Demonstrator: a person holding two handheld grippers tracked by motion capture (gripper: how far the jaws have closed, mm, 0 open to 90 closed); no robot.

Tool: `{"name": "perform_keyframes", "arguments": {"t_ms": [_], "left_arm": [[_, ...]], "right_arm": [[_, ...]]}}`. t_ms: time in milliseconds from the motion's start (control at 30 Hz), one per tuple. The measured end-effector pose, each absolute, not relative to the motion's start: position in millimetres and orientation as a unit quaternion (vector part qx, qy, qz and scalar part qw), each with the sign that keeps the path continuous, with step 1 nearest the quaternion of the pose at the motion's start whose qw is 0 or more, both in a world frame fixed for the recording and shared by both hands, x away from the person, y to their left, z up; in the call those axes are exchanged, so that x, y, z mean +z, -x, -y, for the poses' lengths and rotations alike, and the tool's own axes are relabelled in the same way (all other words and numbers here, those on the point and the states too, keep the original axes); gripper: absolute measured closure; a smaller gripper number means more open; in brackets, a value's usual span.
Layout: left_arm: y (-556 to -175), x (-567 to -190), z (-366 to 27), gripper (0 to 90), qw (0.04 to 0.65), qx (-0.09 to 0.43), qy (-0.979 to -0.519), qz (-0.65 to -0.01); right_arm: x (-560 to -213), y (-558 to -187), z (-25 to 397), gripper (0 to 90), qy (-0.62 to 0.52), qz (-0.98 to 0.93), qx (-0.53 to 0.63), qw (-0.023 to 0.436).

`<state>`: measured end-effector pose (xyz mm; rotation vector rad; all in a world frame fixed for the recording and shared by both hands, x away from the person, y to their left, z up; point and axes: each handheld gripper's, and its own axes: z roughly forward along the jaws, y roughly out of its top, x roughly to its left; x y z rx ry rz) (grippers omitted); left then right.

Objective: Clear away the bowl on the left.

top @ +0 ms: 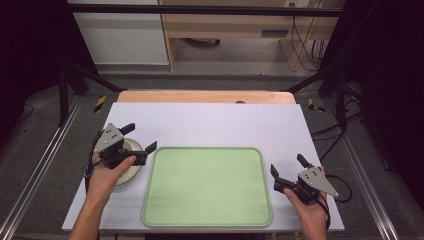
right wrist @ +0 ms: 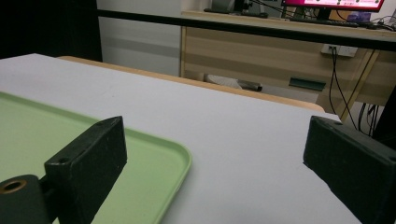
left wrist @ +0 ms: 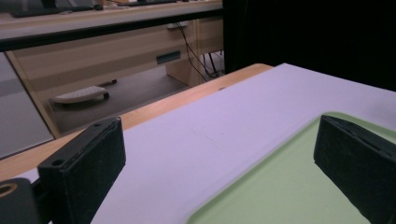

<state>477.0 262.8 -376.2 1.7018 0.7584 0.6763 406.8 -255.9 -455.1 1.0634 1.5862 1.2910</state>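
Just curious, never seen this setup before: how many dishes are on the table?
1. A pale plate lies left of the green tray, mostly hidden beneath the left gripper. More may be hidden.

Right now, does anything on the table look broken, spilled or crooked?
Nothing stands out. The flat light green plastic tray lies square on the white table cover, bare and unmarked. A round cream plate sits flat beneath the left gripper. The right gripper hovers open beside the tray.
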Motion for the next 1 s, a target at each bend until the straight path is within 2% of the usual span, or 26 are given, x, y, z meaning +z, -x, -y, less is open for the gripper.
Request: {"name": "perform_keyframes", "arguments": {"t_ms": [67,300,733,1000], "left_arm": [[-477.9,-377.4,-271.9,2.4,0.536,0.286,-0.721,-0.333],[-477.7,-376.6,-305.2,4.2,0.543,0.294,-0.685,-0.388],[-478.6,-378.4,-316.3,4.1,0.504,0.298,-0.708,-0.396],[-479.6,-381.1,-334.9,4.3,0.470,0.305,-0.701,-0.441]], "right_arm": [[-454.9,-406.9,255.9,6.2,-0.423,-0.627,0.513,0.406],[-456.3,-409.0,256.3,6.0,-0.426,-0.629,0.512,0.401],[-456.7,-409.2,254.8,5.2,-0.425,-0.634,0.512,0.394],[-456.2,-409.0,254.6,5.1,-0.424,-0.634,0.512,0.395]]}}
